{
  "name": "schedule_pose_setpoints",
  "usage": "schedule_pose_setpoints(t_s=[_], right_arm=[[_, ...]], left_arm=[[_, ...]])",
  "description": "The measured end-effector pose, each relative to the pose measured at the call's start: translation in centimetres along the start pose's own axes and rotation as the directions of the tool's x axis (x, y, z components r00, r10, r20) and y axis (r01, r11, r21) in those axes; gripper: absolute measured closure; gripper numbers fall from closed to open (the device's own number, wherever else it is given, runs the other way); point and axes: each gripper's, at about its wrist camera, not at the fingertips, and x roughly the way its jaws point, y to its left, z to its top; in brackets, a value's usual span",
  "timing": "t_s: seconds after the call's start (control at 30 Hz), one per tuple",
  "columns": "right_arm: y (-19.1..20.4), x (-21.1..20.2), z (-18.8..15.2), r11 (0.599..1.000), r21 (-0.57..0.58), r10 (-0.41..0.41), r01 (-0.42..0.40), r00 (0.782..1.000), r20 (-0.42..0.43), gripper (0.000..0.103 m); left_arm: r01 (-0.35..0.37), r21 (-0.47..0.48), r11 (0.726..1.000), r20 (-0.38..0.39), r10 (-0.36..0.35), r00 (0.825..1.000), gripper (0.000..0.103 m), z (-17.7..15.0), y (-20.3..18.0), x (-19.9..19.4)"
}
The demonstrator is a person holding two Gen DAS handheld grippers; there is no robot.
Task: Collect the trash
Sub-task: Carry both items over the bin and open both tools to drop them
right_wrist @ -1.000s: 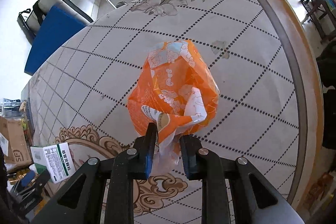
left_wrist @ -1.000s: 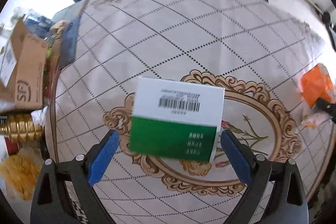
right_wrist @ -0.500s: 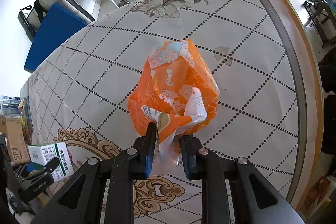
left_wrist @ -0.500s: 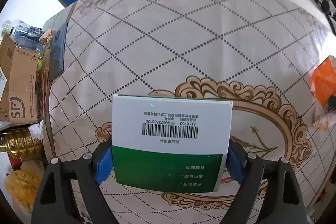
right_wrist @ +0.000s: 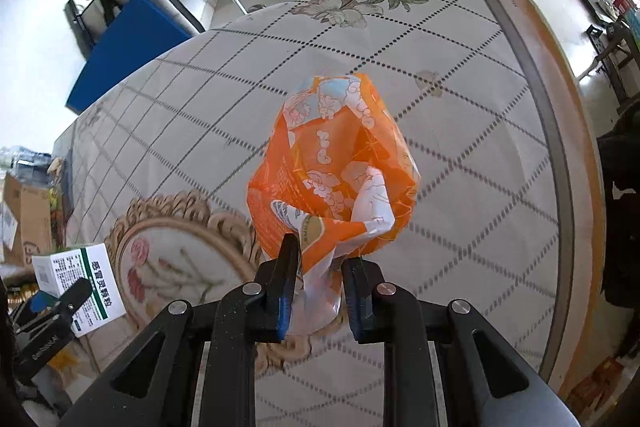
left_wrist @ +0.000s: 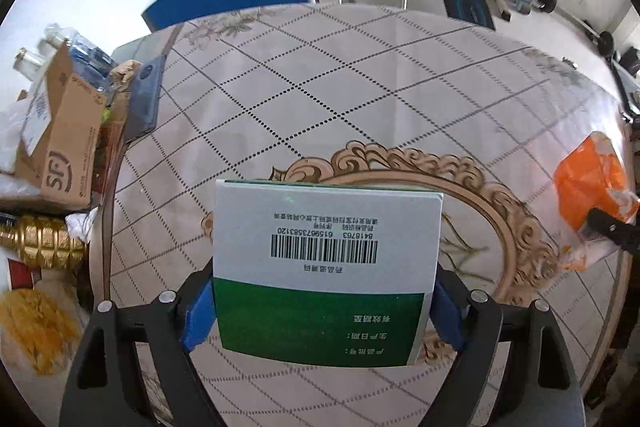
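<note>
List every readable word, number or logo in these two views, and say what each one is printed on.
"84187 63 6159673583120", upside down above the barcode on the green and white box in the left gripper.
"感冒灵颗粒" on that box's side.
"SF" logo on the cardboard carton beside the table.
The box's other small print and the orange bag's print are too blurred to read.

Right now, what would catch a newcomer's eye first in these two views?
The green-and-white box, barcode side up, clamped in the left gripper and filling the left view's centre. Next, the crumpled orange wrapper pinched in the right gripper, above the gridded tablecloth. Cardboard clutter sits off the table's left edge.
</note>
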Motion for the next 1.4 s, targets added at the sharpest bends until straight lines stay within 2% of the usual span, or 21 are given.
schedule_pose_setpoints(t_s=[0.17, 0.3, 0.4, 0.57, 0.6, 0.77, 0.9, 1.0, 1.07, 1.3, 1.4], right_arm=[[-0.5, -3.3, -5.5, 1.000, 0.003, 0.030, -0.030, 0.999, 0.030, 0.080], [-0.9, -6.6, -12.3, 0.999, -0.001, 0.050, -0.050, 0.997, 0.061, 0.081], [-1.4, -9.2, -19.3, 0.998, 0.014, 0.058, -0.059, 0.995, 0.079, 0.081], [-2.2, -11.4, -30.9, 0.996, 0.047, 0.073, -0.076, 0.996, 0.057, 0.081], [-2.5, -11.5, -34.0, 0.995, 0.055, 0.081, -0.083, 0.996, 0.041, 0.081], [-3.8, -9.9, -45.1, 0.992, 0.091, 0.094, -0.087, 0.993, -0.074, 0.081], [-4.8, -6.5, -52.2, 0.993, 0.092, 0.096, -0.079, 0.975, -0.199, 0.081], [-5.7, -2.5, -55.5, 0.993, 0.097, 0.087, -0.062, 0.957, -0.276, 0.081], [-6.5, 1.6, -57.4, 0.995, 0.087, 0.064, -0.038, 0.947, -0.316, 0.081], [-9.0, 16.3, -59.2, 0.997, 0.057, -0.029, 0.051, 0.940, -0.341, 0.081], [-9.8, 22.5, -58.9, 0.996, 0.048, -0.053, 0.075, 0.932, -0.358, 0.081]], left_arm=[[0.057, -0.010, 0.998, 0.077, -0.056, 0.995, 0.017, -4.7, 0.3, -4.5], [0.113, 0.010, 0.994, 0.140, -0.113, 0.984, 0.017, -9.8, 0.7, -8.2], [0.155, 0.043, 0.987, 0.163, -0.160, 0.974, 0.017, -14.5, 1.0, -10.2], [0.236, 0.100, 0.967, 0.125, -0.247, 0.961, 0.017, -23.8, 1.8, -11.9], [0.249, 0.105, 0.963, 0.109, -0.260, 0.960, 0.017, -25.8, 2.1, -11.9], [0.291, 0.094, 0.952, 0.006, -0.293, 0.956, 0.017, -33.6, 3.4, -10.3], [0.314, 0.074, 0.947, -0.117, -0.304, 0.945, 0.017, -39.6, 3.8, -6.7], [0.320, 0.049, 0.946, -0.204, -0.305, 0.930, 0.017, -42.8, 3.3, -2.6], [0.326, 0.029, 0.945, -0.266, -0.307, 0.914, 0.017, -44.6, 2.6, 1.3], [0.327, -0.002, 0.945, -0.433, -0.295, 0.852, 0.017, -47.9, 0.2, 18.0], [0.335, -0.012, 0.942, -0.479, -0.299, 0.825, 0.017, -48.5, -0.1, 23.6]])
